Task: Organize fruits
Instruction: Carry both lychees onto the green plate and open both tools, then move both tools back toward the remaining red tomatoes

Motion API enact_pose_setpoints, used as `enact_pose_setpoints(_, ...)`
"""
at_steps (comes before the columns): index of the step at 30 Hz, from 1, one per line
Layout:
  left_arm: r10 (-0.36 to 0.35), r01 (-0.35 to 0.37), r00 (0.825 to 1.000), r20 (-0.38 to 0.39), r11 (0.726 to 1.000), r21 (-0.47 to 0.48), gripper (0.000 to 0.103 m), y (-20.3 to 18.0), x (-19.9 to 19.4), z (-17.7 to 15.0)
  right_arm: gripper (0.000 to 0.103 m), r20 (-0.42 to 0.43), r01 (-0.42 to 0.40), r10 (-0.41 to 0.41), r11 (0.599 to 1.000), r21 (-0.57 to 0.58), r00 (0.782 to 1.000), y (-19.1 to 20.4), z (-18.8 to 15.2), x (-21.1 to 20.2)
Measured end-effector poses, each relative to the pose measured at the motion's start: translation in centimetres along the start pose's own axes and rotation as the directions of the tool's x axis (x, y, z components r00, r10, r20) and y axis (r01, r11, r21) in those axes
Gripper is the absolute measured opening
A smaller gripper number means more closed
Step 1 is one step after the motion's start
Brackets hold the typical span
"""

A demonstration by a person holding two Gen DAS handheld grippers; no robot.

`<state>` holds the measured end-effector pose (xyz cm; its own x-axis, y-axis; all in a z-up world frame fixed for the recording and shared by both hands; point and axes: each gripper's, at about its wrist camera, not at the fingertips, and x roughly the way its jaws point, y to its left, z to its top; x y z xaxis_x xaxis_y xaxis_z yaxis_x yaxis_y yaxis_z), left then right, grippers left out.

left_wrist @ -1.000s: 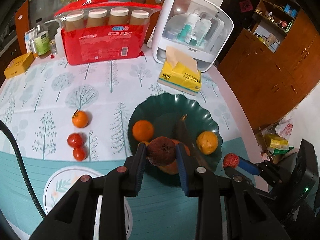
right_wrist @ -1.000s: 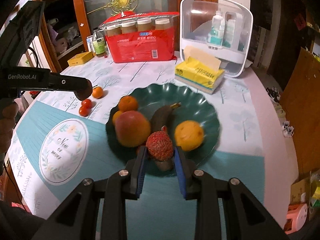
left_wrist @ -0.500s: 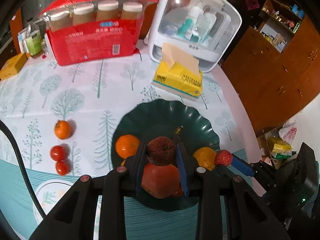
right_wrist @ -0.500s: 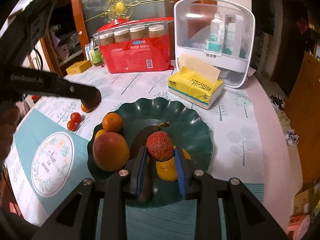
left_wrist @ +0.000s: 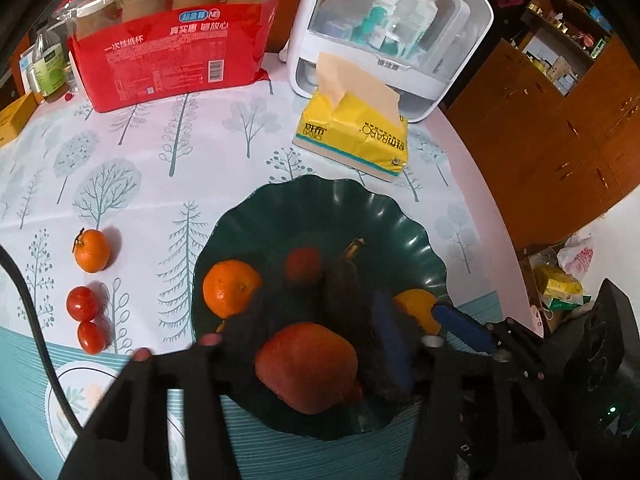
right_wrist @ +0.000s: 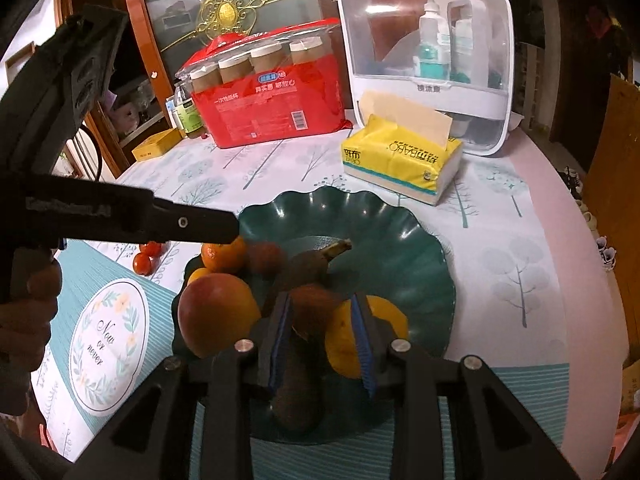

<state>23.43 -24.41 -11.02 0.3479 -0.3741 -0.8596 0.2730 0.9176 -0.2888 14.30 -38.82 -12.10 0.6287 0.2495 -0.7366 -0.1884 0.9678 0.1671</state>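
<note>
A dark green scalloped plate [left_wrist: 400, 216] holds an orange [left_wrist: 230, 288], a large red-orange fruit [left_wrist: 306, 366], a dark banana [left_wrist: 344, 280] and a yellow-orange fruit [left_wrist: 416, 308]. My left gripper [left_wrist: 320, 320] hovers low over the plate with its jaws opening. A dark red lychee [left_wrist: 303, 264] lies free on the plate ahead of them. My right gripper [right_wrist: 320, 312] is over the banana [right_wrist: 316, 264], jaws opening. A red lychee [right_wrist: 314, 300] sits between its pads, with a gap on the right side. A small orange [left_wrist: 92, 250] and two cherry tomatoes [left_wrist: 82, 303] lie on the cloth.
Behind the plate stand a yellow tissue pack [left_wrist: 354, 136], a white clear-fronted storage box [left_wrist: 392, 28] and a red pack of paper cups [left_wrist: 172, 40]. A bottle [left_wrist: 48, 68] and a yellow box [right_wrist: 156, 146] sit far left. The round table's edge curves close on the right.
Both grippers came forward and down over the plate. The left jaws spread and the dark lychee left them for the plate. The right jaws began to part around the red lychee.
</note>
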Motion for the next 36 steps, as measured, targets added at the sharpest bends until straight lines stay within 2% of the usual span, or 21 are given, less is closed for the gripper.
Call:
enact_pose_setpoints(2, -0.001, 0.001, 1.000, 0.004, 1.000, -0.004, 0.057, 0.1, -0.3, 0.0, 0.043, -0.002, 0.001, -0.001, 1.000, 0.001, 1.000, 0.1, 0.0, 0.0)
enact_pose_setpoints(9, 0.004, -0.004, 1.000, 0.015, 1.000, -0.018, 0.063, 0.4, -1.3, -0.5, 0.051, -0.002, 0.024, -0.023, 1.000, 0.014, 1.000, 0.1, -0.1, -0.7)
enact_pose_setpoints(24, 0.023, -0.019, 0.998, 0.058, 0.998, -0.059, 0.068, 2.3, -5.4, -4.0, 0.056, -0.065, 0.036, -0.026, 0.985, 0.166, 0.998, 0.1, -1.2, -2.8)
enact_pose_setpoints(36, 0.051, -0.041, 0.996, 0.079, 0.992, -0.117, 0.071, 6.2, -8.6, -8.0, 0.057, -0.135, 0.031, 0.003, 0.969, 0.245, 0.991, 2.3, -2.8, -3.5)
